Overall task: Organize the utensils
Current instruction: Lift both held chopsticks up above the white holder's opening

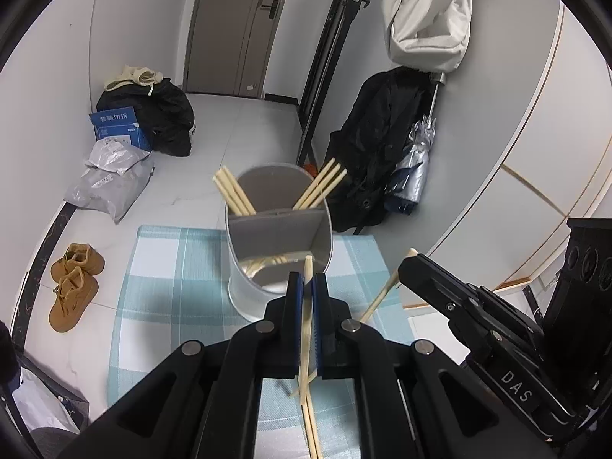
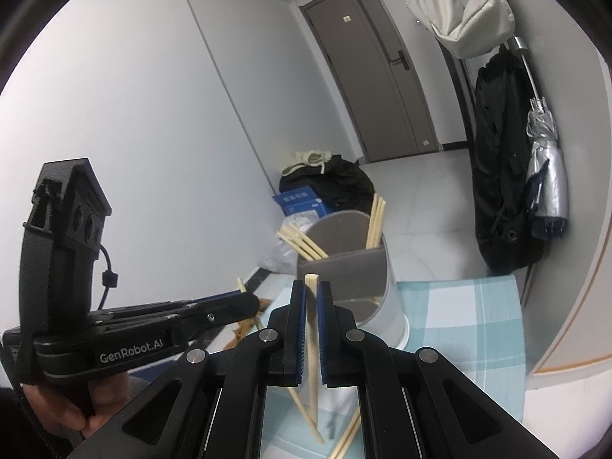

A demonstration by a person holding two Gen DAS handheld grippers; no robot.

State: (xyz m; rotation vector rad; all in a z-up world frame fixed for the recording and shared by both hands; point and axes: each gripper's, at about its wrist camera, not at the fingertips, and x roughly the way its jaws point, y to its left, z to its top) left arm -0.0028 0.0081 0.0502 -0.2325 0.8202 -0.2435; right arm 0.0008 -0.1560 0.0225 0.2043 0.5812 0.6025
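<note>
A pale wooden chopstick [image 1: 308, 267] stands clamped between the closed blue pads of the left gripper [image 1: 308, 281], its tip projecting above the fingertips. A second pale wooden chopstick [image 2: 311, 281] is clamped likewise in the right gripper [image 2: 311, 287]. Directly ahead of both grippers stands the grey oval utensil holder with a centre divider [image 1: 279, 229]; more chopsticks [image 1: 233, 191] lean in its far compartment. The holder rests on a blue-and-white checked cloth [image 1: 172, 267]. Loose chopsticks [image 1: 310, 417] lie on the cloth beneath the grippers.

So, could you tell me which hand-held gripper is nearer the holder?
Left. The left hand-held gripper hovers at the holder's near rim; the right hand-held gripper is off to its right.
</note>
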